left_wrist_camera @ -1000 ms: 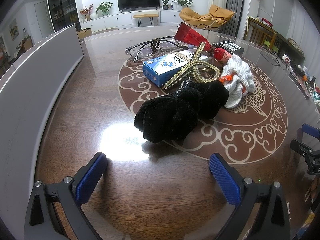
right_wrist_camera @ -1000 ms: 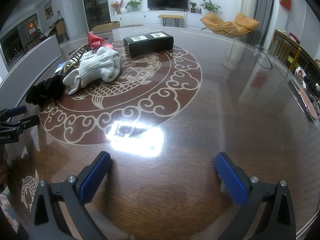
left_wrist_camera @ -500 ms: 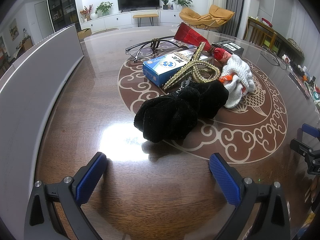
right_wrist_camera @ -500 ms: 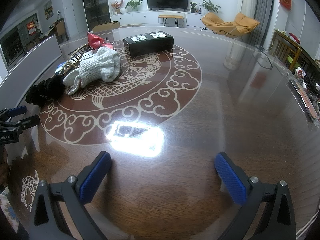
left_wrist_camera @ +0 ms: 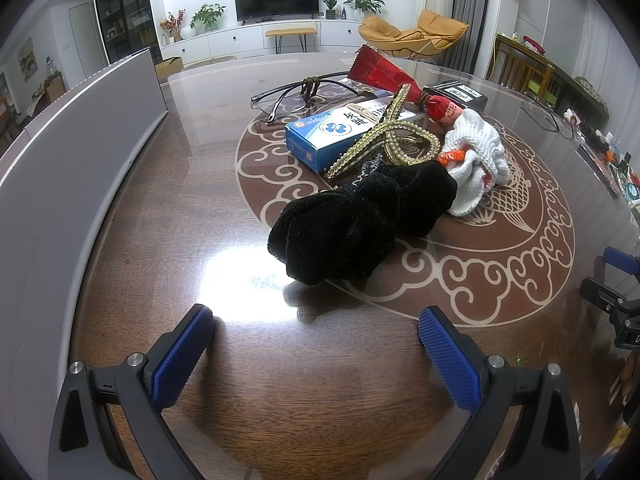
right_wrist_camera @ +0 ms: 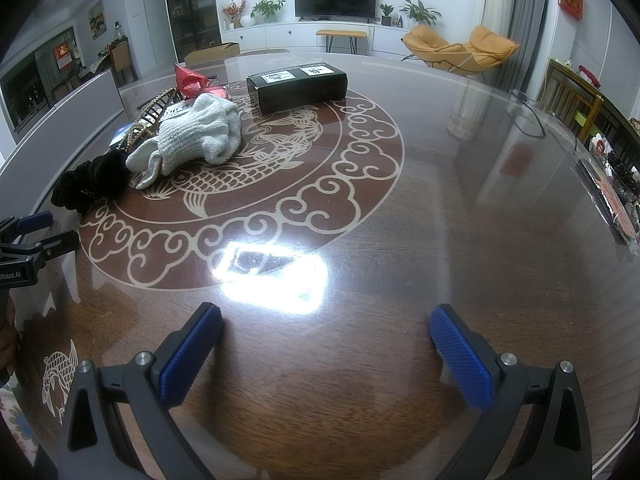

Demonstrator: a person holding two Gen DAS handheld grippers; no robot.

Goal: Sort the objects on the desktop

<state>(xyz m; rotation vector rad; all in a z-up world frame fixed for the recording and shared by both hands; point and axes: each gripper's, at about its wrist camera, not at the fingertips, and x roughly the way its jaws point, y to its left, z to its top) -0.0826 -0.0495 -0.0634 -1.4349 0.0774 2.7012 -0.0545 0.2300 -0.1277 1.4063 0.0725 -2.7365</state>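
The left claw [left_wrist_camera: 316, 332] is spread wide and holds nothing, low over the desk [left_wrist_camera: 192, 184]. The black velvet pouch [left_wrist_camera: 360, 224] lies just ahead of it, between the finger lines. Behind the pouch, touching it: a gold beaded hair clip [left_wrist_camera: 384, 136] on a blue box [left_wrist_camera: 332, 132], and white knit gloves [left_wrist_camera: 476, 160] to the right. The right claw [right_wrist_camera: 326, 326] is also wide open and empty over bare desk, well apart from the pile; a black box [right_wrist_camera: 298, 86] lies far ahead.
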